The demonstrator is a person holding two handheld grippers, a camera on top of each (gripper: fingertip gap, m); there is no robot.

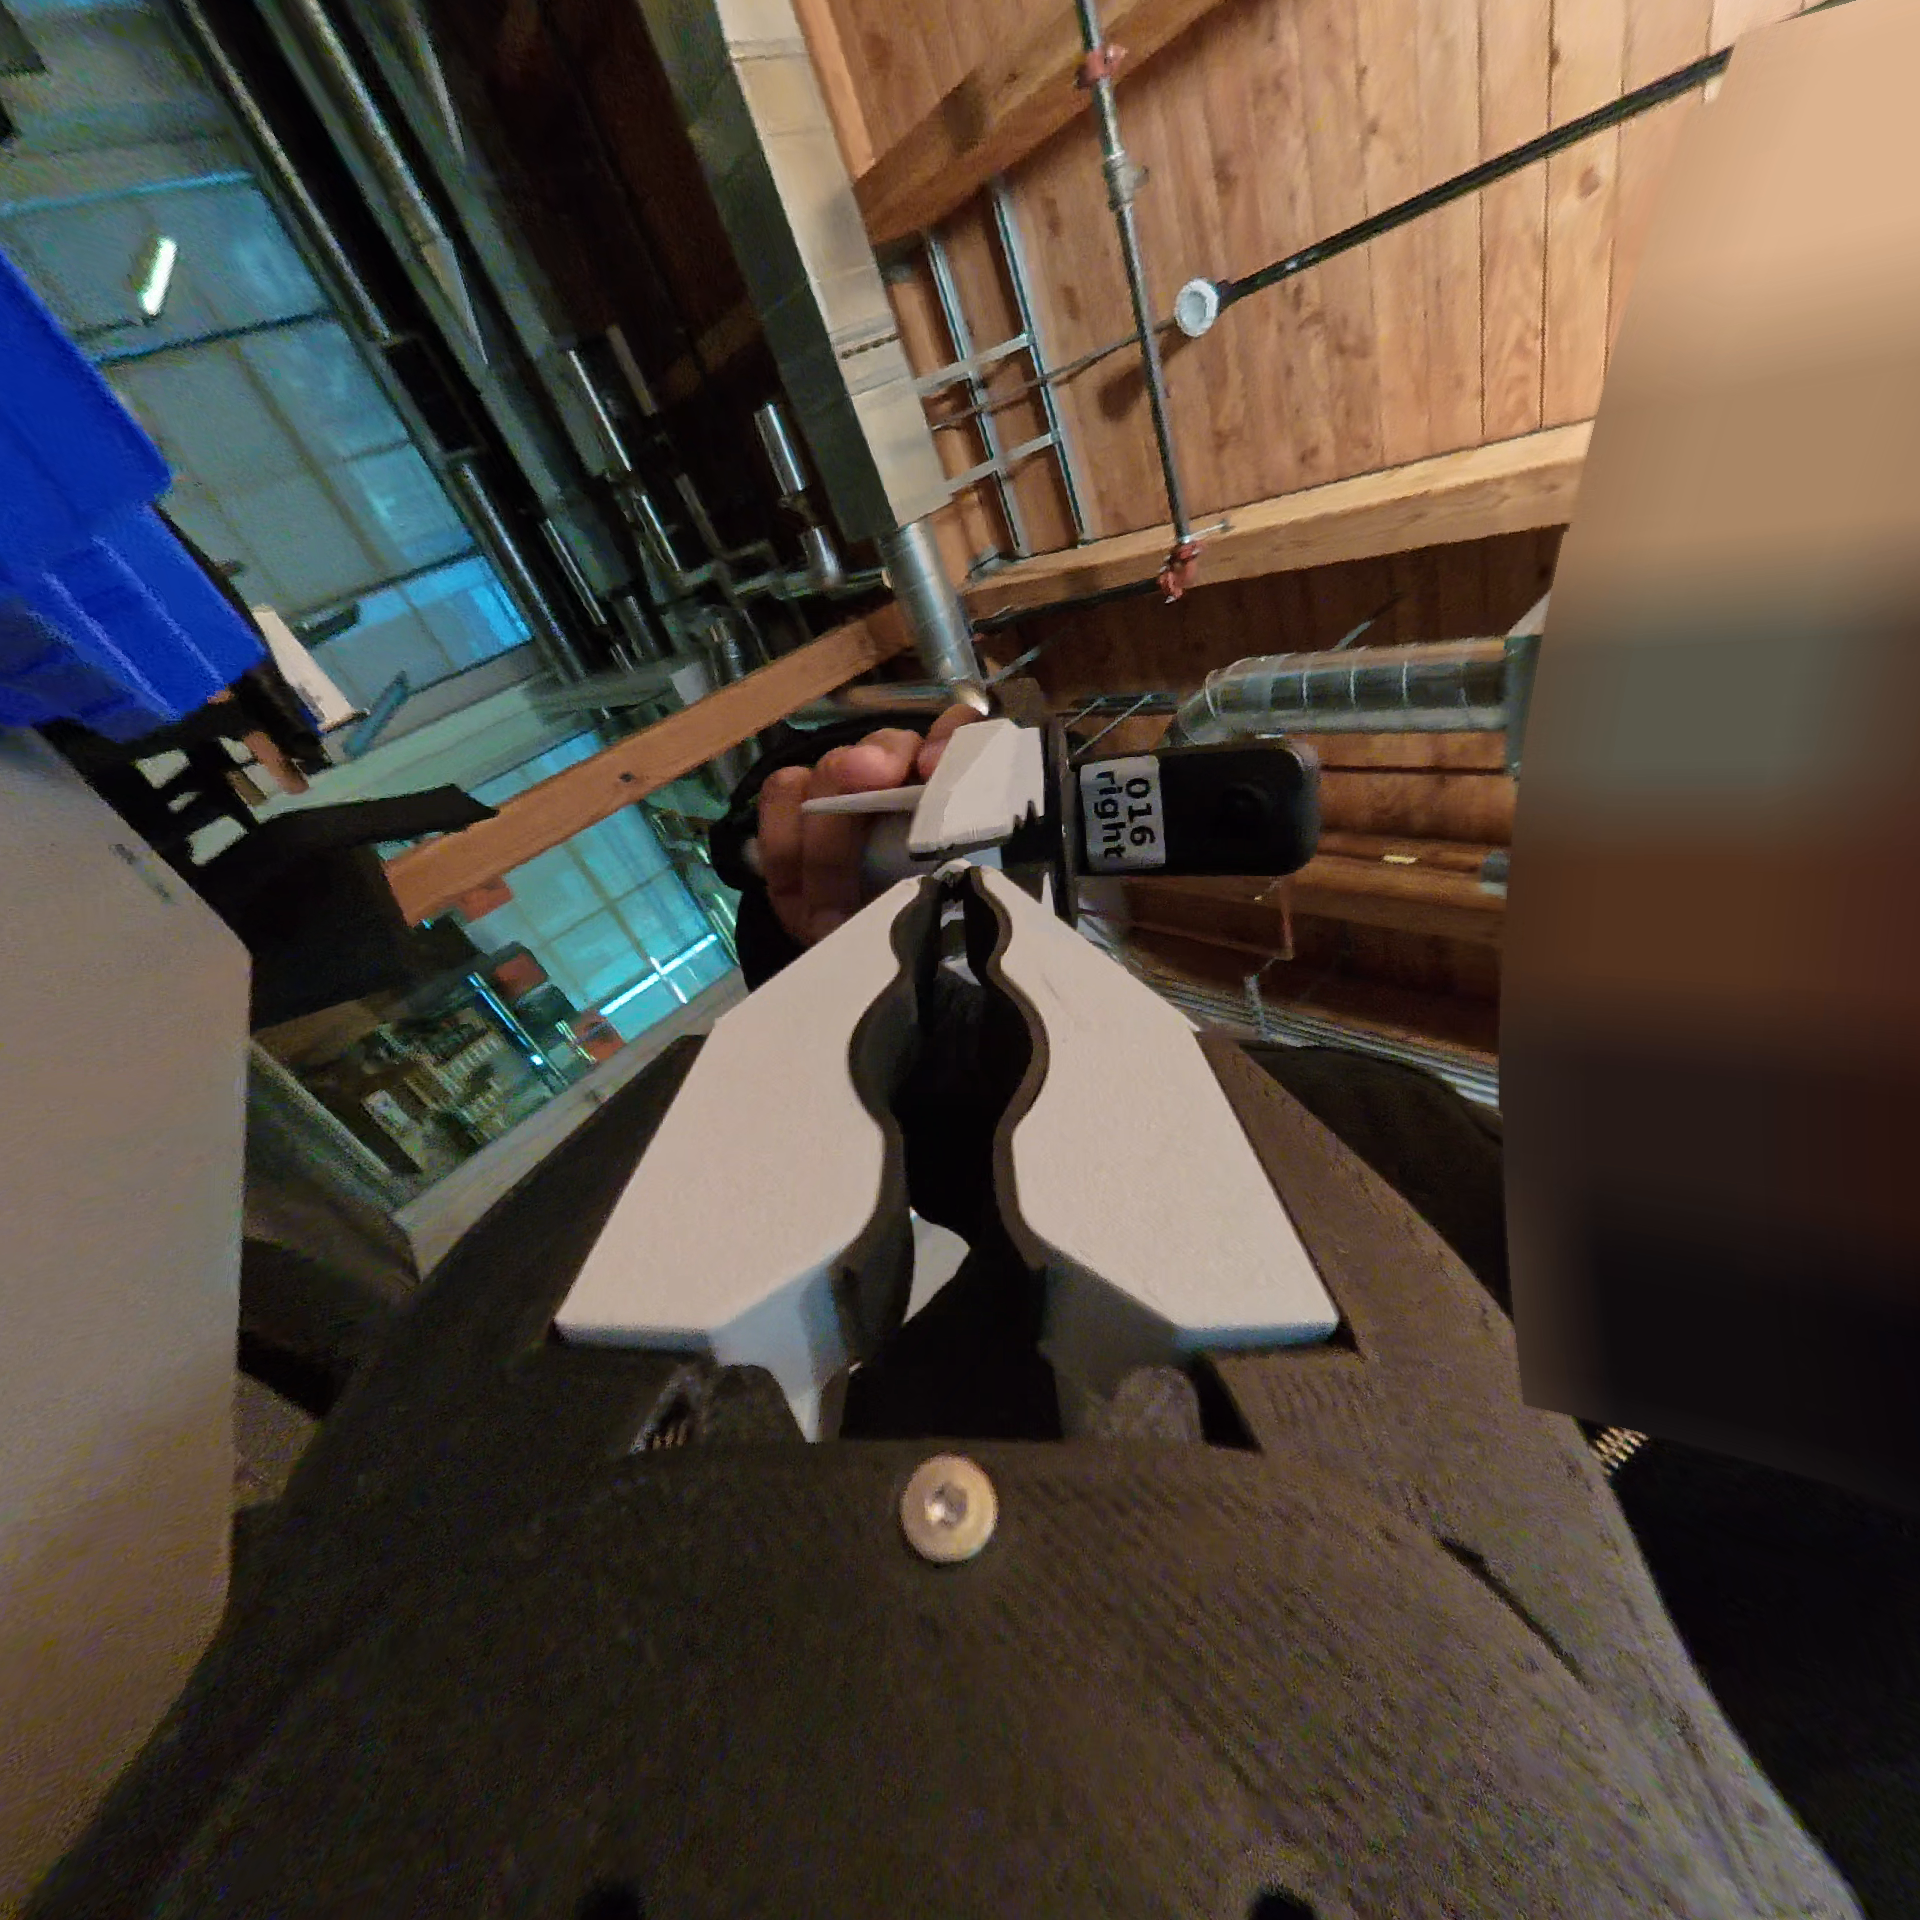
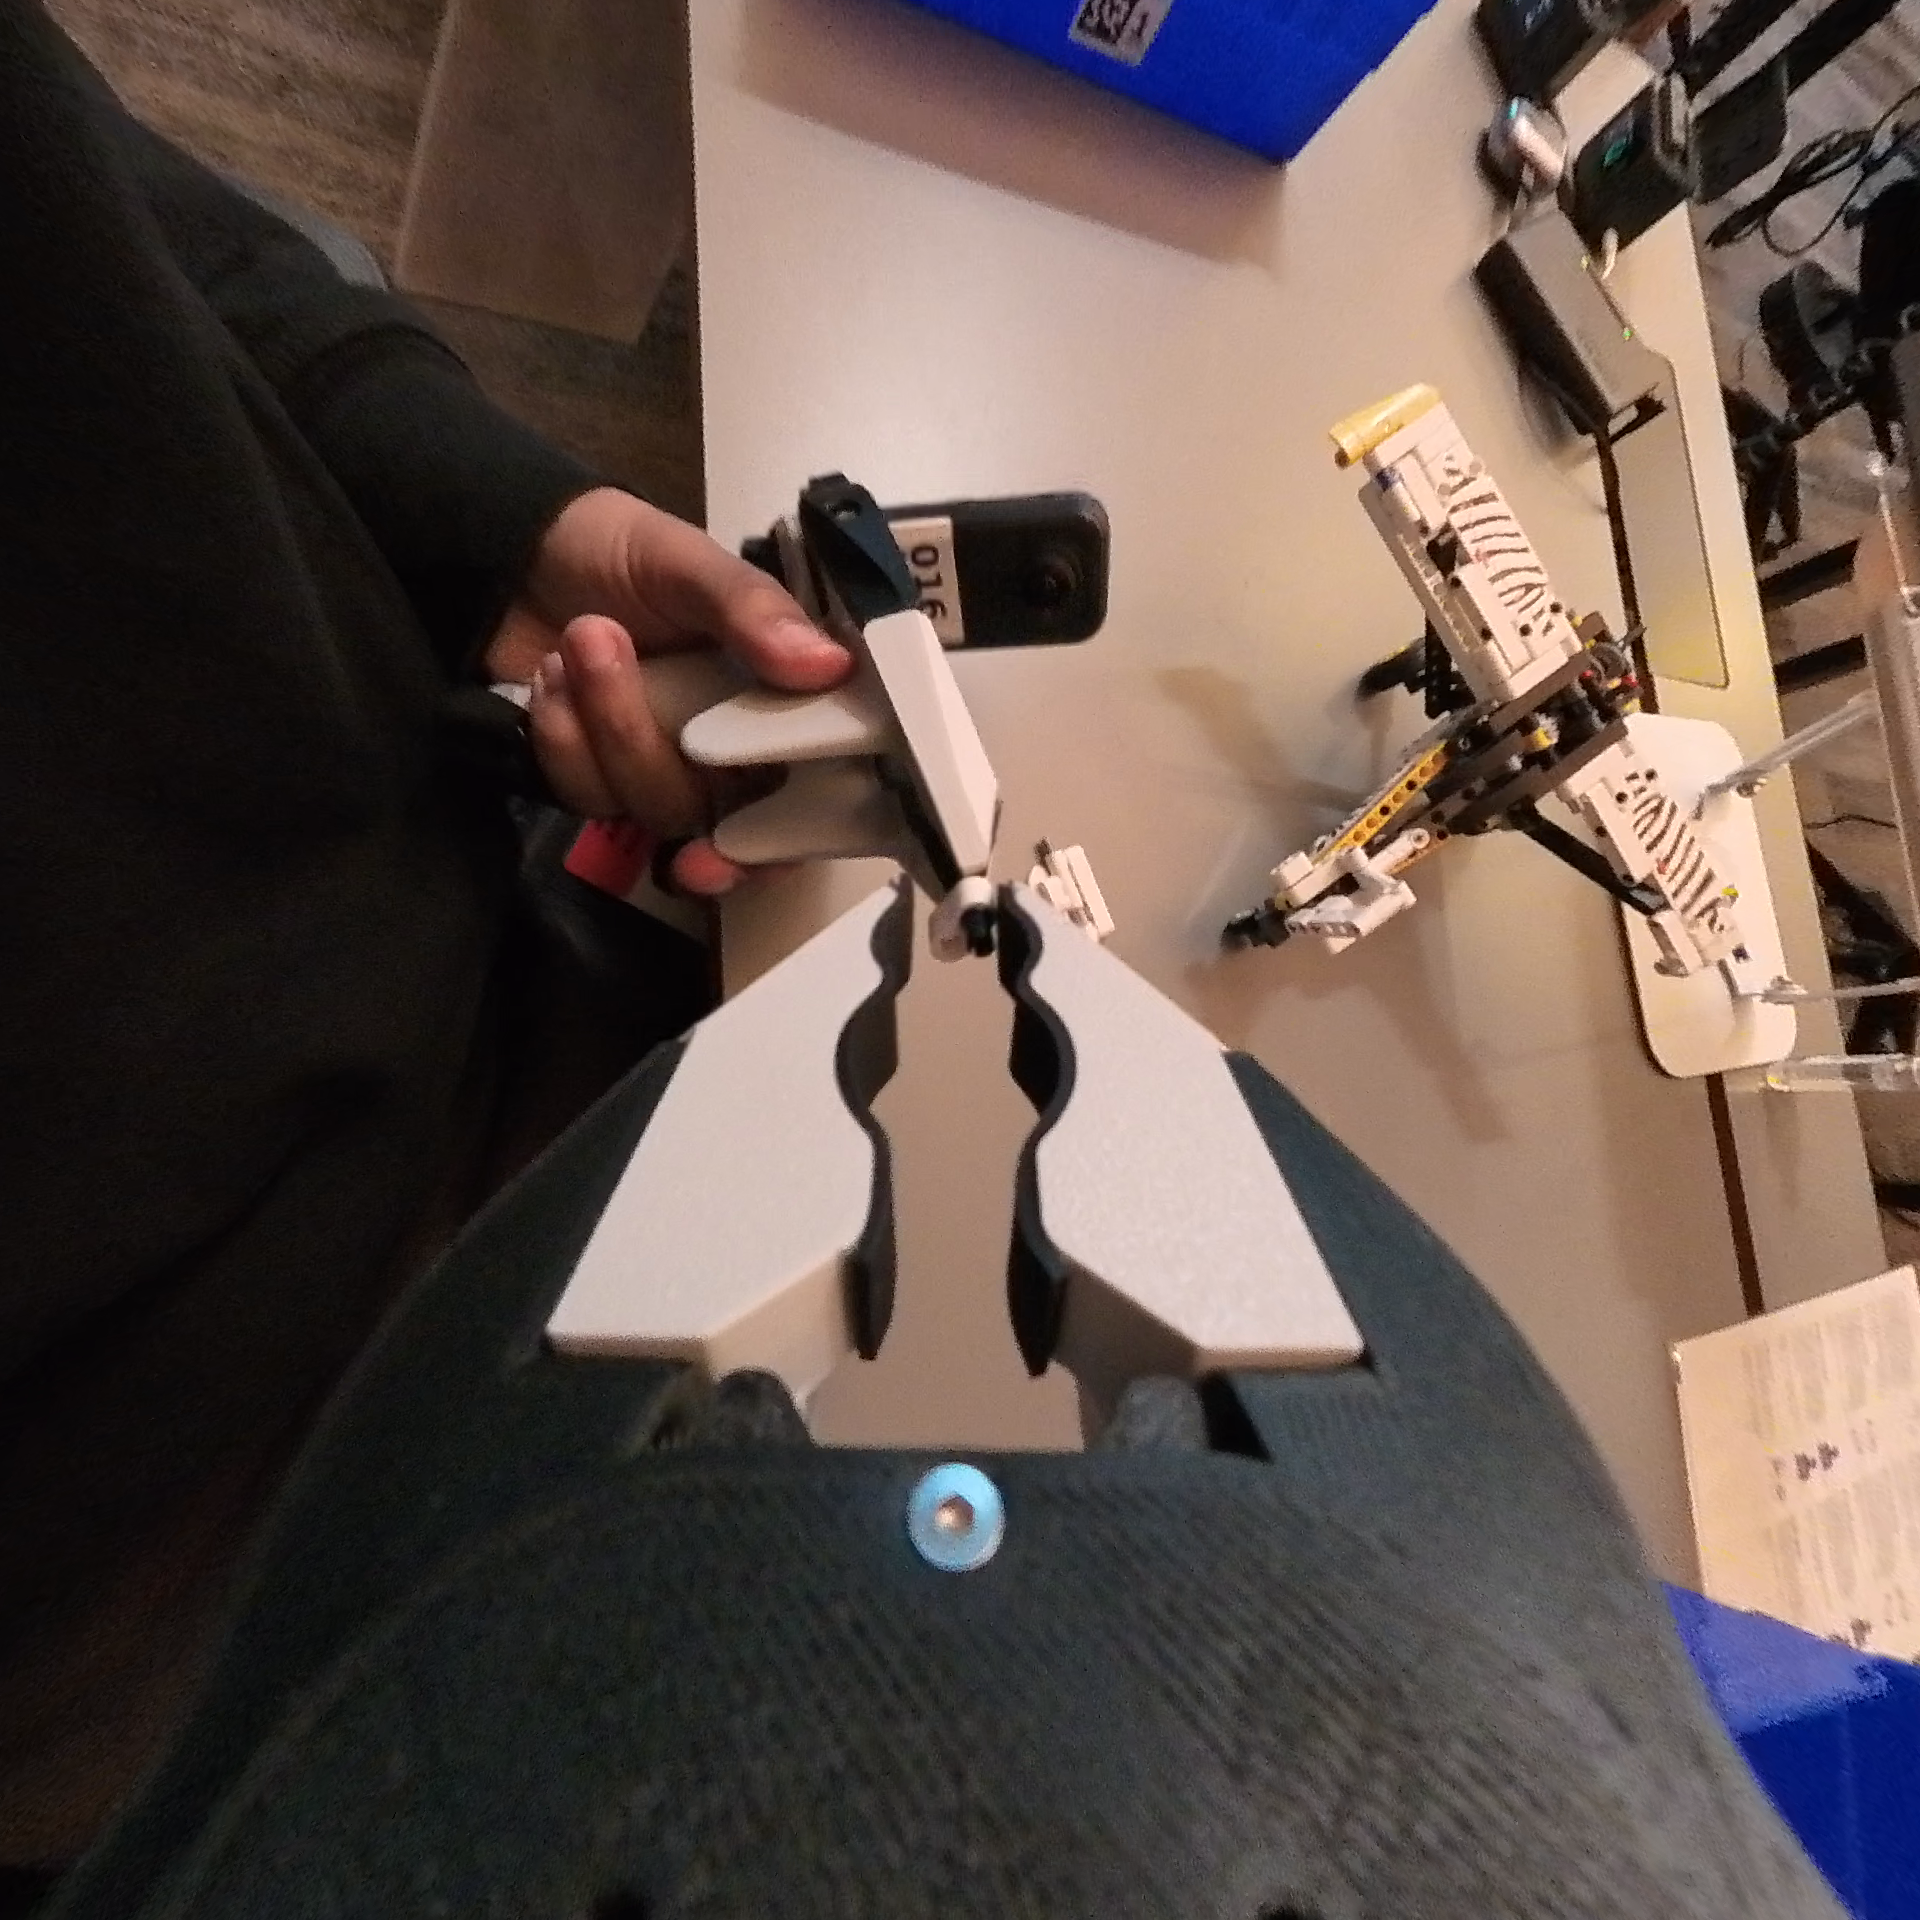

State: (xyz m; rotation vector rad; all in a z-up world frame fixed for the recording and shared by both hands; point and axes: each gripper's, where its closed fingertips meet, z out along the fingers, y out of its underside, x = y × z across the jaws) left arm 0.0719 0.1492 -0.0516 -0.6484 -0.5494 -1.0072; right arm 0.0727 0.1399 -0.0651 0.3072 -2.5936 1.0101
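Over the pale table [image 2: 1039,312], at mid-frame, your left gripper [image 2: 961,899] pinches a small white piece [image 2: 954,920] with its fingers closed on it. Your right gripper [image 2: 954,902] stands partly open around that piece, one fingertip [image 2: 1013,914] against it, the other clear.

— Where do the two grippers stand?
— The left gripper [image 2: 961,883] comes in from the left of the right wrist view, its tips closed on a small brick piece [image 2: 961,920] that lies between the fingertips of the right gripper [image 2: 954,914], which stand apart.
— And beyond them?
— A small brick part [image 2: 1070,883] lies on the table [image 2: 935,312] just right of those tips. Farther right stands a brick-built aircraft model [image 2: 1507,686], partly on a flat pad [image 2: 1704,1029].
— Anything nearer?
— A printed sheet [image 2: 1818,1475] lies at the right edge, a bin [image 2: 1818,1745] below it; another bin [image 2: 1195,62] sits at the table's far end.
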